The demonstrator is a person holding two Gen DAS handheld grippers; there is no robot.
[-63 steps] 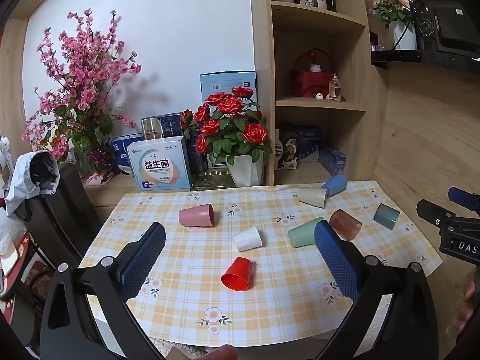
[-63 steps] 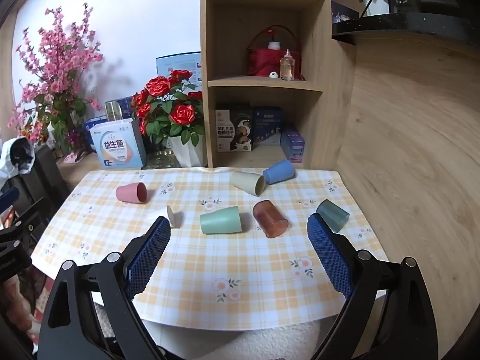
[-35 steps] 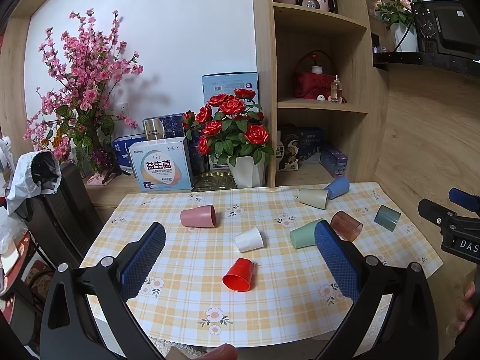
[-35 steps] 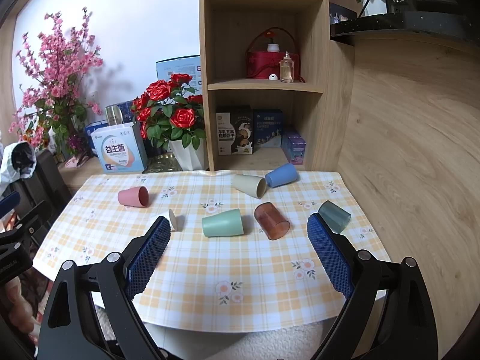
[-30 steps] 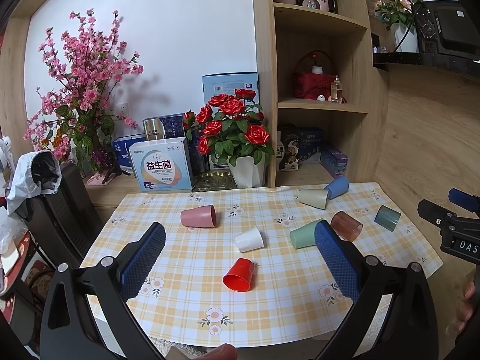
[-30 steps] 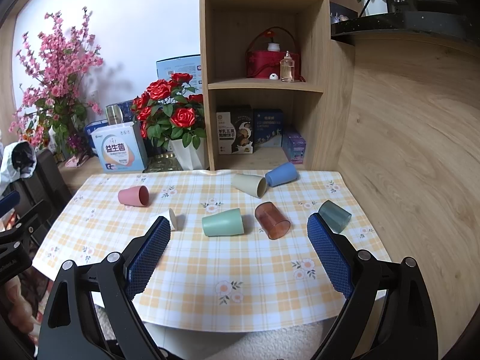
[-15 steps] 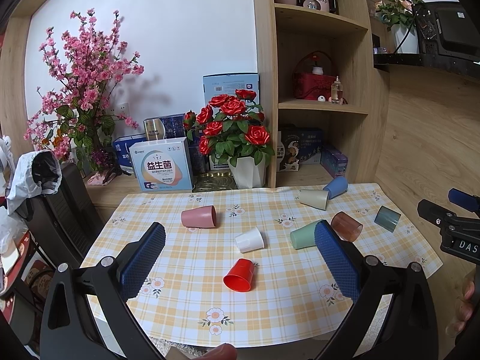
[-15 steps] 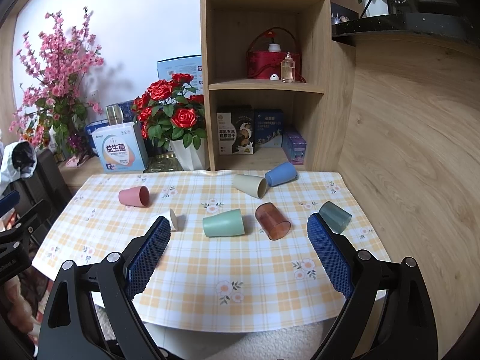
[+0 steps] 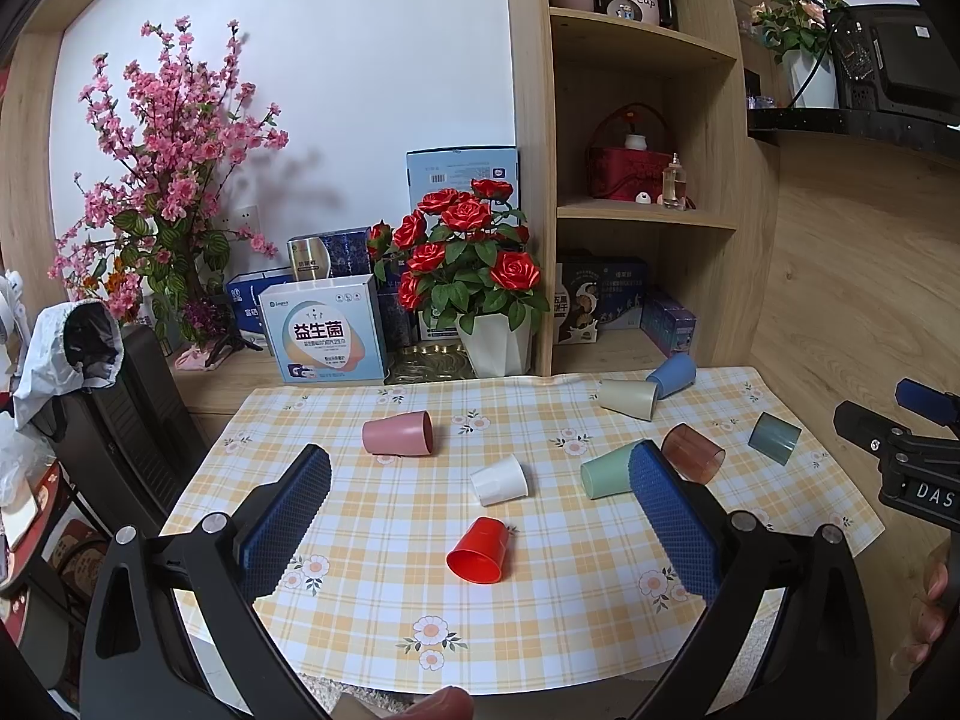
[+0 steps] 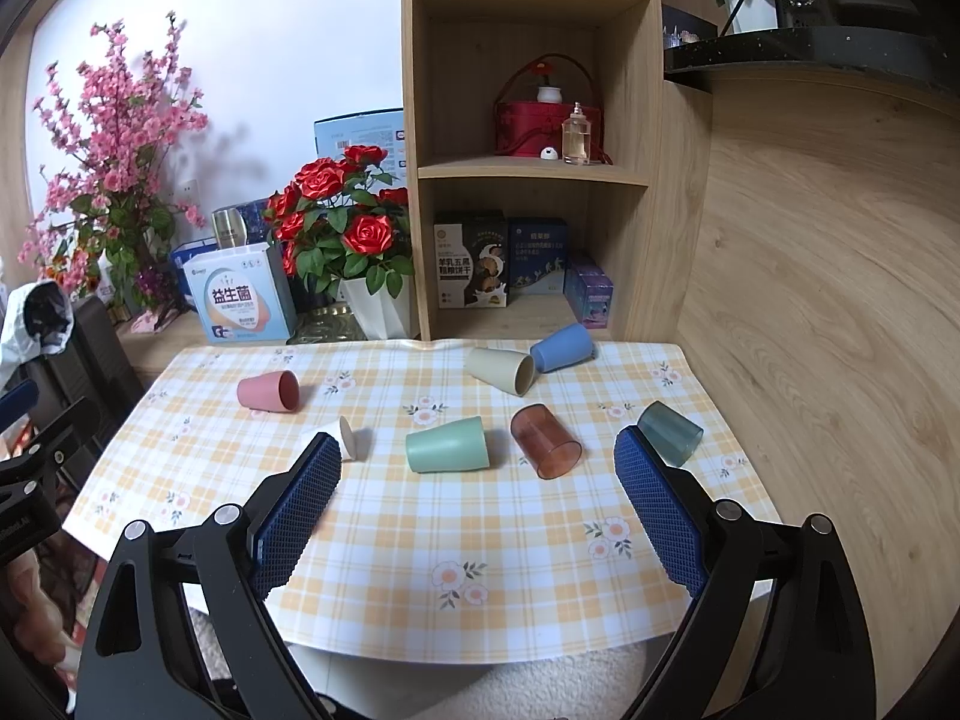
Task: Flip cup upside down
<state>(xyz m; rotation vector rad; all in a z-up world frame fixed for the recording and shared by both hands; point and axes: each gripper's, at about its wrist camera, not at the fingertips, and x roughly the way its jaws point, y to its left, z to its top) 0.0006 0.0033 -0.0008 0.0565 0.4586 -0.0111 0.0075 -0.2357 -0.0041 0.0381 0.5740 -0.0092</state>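
Note:
Several cups lie on their sides on a yellow checked tablecloth [image 9: 372, 588]. In the left wrist view: a red cup [image 9: 478, 550] nearest, a white cup [image 9: 498, 480], a pink cup [image 9: 398, 432], a green cup [image 9: 606, 470], a brown clear cup [image 9: 693, 453], a grey-blue cup [image 9: 774, 438], a beige cup [image 9: 627, 398] and a blue cup [image 9: 672, 375]. My left gripper [image 9: 474, 498] is open and empty, held above the table's near edge. My right gripper [image 10: 474, 477] is open and empty, short of the green cup [image 10: 447, 444] and brown cup [image 10: 545, 433].
A white pot of red roses [image 9: 474, 276], boxes [image 9: 327, 336] and a pink blossom plant [image 9: 162, 180] stand behind the table. A wooden shelf unit [image 10: 528, 138] rises at the back right. A wood-panelled wall [image 10: 810, 300] is on the right, a dark chair [image 9: 120, 420] on the left.
Both views have shifted very slightly; the cups have not moved and both grippers stay open.

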